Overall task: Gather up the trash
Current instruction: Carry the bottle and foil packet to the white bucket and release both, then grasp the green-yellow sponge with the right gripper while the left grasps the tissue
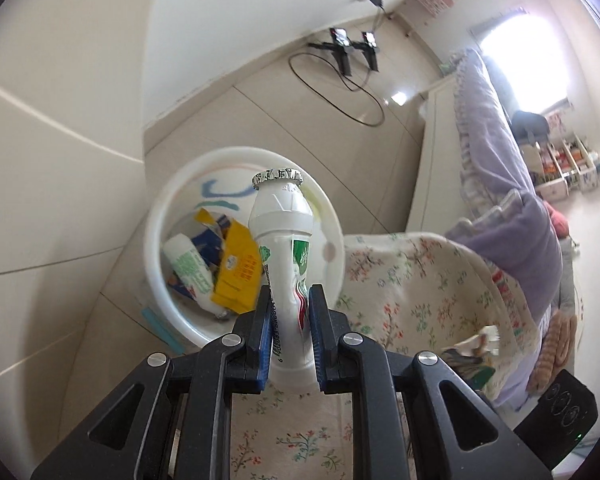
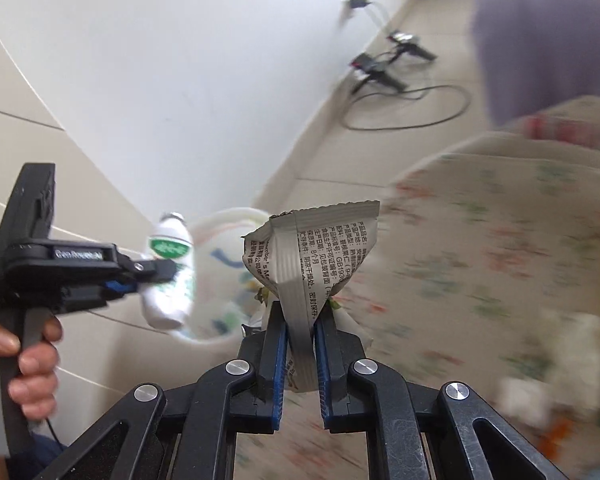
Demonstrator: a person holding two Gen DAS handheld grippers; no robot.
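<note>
My left gripper [image 1: 290,300] is shut on a white yogurt bottle [image 1: 284,236] with a green label and foil cap, held above the white trash bin [image 1: 160,240]. The bin holds another white bottle [image 1: 190,268] and a yellow carton [image 1: 238,276]. In the right wrist view the left gripper [image 2: 168,276] with the bottle [image 2: 168,276] hangs next to the bin [image 2: 224,220]. My right gripper [image 2: 300,320] is shut on a grey snack wrapper [image 2: 312,248] with printed text, held over the bed edge near the bin.
A floral bedsheet [image 1: 412,280] lies to the right, with a purple quilt [image 1: 512,200] beyond. A black cable and stands [image 1: 348,64] lie on the tiled floor by the wall. More trash [image 1: 472,348] lies on the bed at the right.
</note>
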